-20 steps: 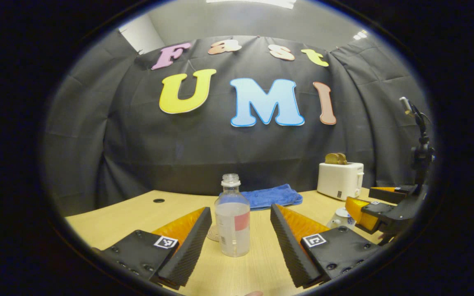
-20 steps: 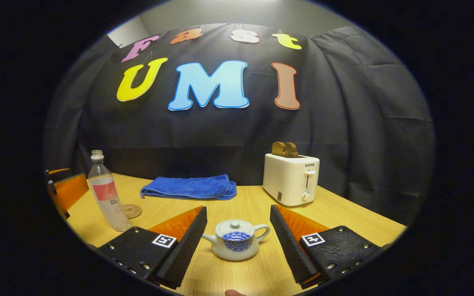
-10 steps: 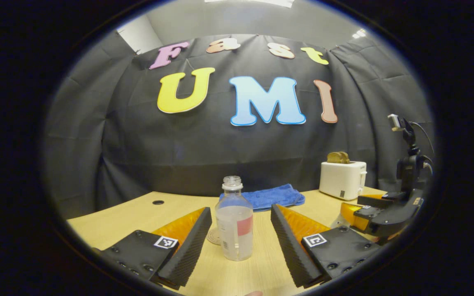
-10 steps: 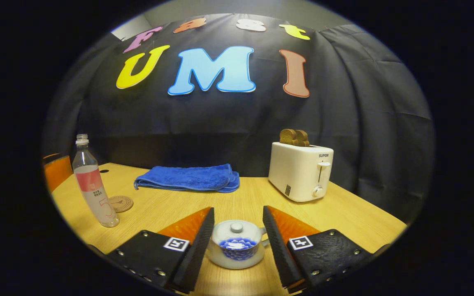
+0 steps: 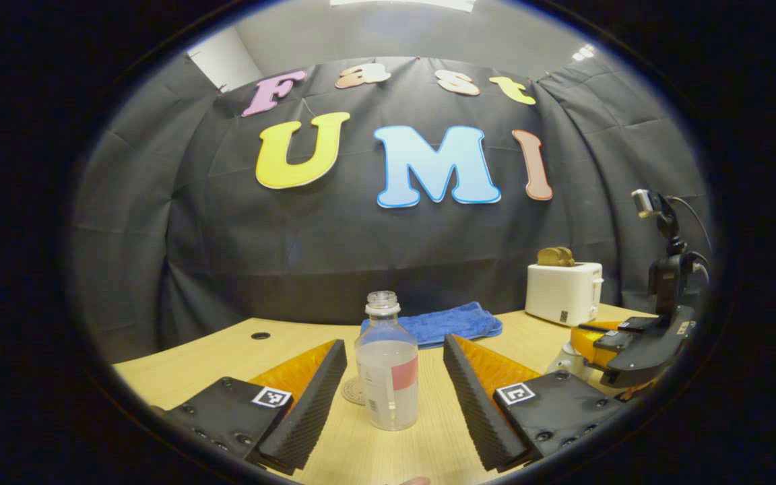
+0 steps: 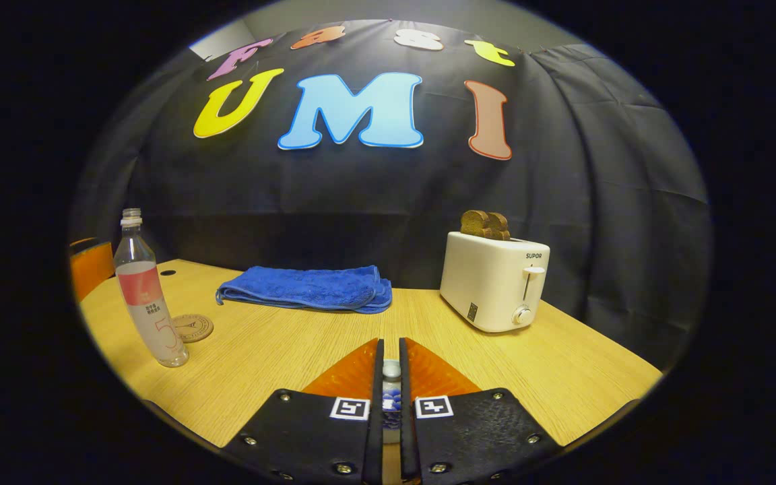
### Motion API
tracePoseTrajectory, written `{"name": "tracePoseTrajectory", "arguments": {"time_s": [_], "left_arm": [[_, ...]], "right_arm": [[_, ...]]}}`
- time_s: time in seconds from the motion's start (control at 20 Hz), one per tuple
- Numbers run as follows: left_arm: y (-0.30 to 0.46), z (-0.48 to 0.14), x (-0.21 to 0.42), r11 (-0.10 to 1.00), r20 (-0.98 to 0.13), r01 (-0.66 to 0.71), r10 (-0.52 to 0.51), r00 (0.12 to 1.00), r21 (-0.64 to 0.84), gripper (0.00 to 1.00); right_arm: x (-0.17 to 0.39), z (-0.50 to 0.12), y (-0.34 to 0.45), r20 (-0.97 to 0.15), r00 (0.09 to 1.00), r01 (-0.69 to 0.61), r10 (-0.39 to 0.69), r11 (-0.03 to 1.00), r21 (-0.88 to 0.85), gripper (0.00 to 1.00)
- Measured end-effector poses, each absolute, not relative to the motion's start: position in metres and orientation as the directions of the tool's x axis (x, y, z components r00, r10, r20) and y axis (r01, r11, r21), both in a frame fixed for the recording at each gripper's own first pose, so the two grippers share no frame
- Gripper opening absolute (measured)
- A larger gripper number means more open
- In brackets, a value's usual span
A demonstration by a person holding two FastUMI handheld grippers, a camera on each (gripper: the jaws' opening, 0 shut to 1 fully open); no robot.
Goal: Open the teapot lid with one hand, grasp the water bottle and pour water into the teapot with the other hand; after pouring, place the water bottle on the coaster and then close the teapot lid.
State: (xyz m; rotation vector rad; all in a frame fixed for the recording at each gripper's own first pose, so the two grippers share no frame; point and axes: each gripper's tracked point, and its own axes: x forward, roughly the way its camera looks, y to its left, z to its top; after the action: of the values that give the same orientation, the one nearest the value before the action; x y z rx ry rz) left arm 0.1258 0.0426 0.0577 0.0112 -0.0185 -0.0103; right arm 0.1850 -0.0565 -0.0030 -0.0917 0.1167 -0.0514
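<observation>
In the left gripper view, a clear, uncapped water bottle (image 5: pixel 388 377) with a red label stands on the table. It is between the wide-apart fingers of my open left gripper (image 5: pixel 395 345), touching neither. A round coaster (image 5: pixel 349 391) lies just behind it. Far right, my right gripper (image 5: pixel 613 337) sits over the white teapot (image 5: pixel 565 360). In the right gripper view, my right gripper (image 6: pixel 391 343) is shut on the knob of the teapot lid (image 6: pixel 391 369). A sliver of the blue-patterned teapot (image 6: pixel 391 403) shows below. The bottle (image 6: pixel 145 296) and coaster (image 6: pixel 191 328) are at the left.
A folded blue towel (image 6: pixel 307 288) lies at the back of the wooden table (image 6: pixel 280 350). A white toaster (image 6: pixel 496 279) holding toast stands at the back right. A cable hole (image 5: pixel 260 335) is at the table's far left. The orange side of the left gripper (image 6: pixel 88 269) shows at the edge.
My right gripper moved in over the teapot and its fingers shut on the lid knob. The left gripper stayed open around the bottle, shifting only slightly.
</observation>
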Motion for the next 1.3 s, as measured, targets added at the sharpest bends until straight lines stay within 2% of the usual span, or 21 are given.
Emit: {"name": "tracePoseTrajectory", "arguments": {"time_s": [0.25, 0.5, 0.8, 1.1, 1.3], "left_arm": [[0.041, 0.047, 0.126, 0.999, -0.006, 0.025, -0.025, 1.000, -0.023, 1.00], [0.040, 0.044, 0.138, 1.000, -0.006, 0.014, -0.014, 1.000, 0.016, 1.00], [0.043, 0.036, 0.153, 0.999, -0.020, 0.004, -0.003, 1.000, 0.040, 1.00], [0.047, 0.019, 0.172, 0.999, -0.061, -0.015, 0.019, 0.998, 0.052, 1.00], [0.053, 0.009, 0.184, 0.998, -0.082, -0.029, 0.033, 0.996, 0.049, 1.00]], "right_arm": [[0.184, 0.002, -0.056, -0.095, 0.994, 0.048, -0.058, 0.994, -0.102, 0.11], [0.175, 0.024, -0.051, -0.034, 0.998, 0.040, -0.044, 0.993, -0.114, 0.10], [0.169, 0.030, -0.044, -0.019, 1.000, 0.009, -0.012, 0.992, -0.127, 0.11], [0.155, 0.061, -0.044, 0.078, 0.997, 0.012, -0.003, 0.992, -0.122, 0.11], [0.150, 0.068, -0.043, 0.101, 0.995, 0.004, 0.007, 0.994, -0.108, 0.11]]}}
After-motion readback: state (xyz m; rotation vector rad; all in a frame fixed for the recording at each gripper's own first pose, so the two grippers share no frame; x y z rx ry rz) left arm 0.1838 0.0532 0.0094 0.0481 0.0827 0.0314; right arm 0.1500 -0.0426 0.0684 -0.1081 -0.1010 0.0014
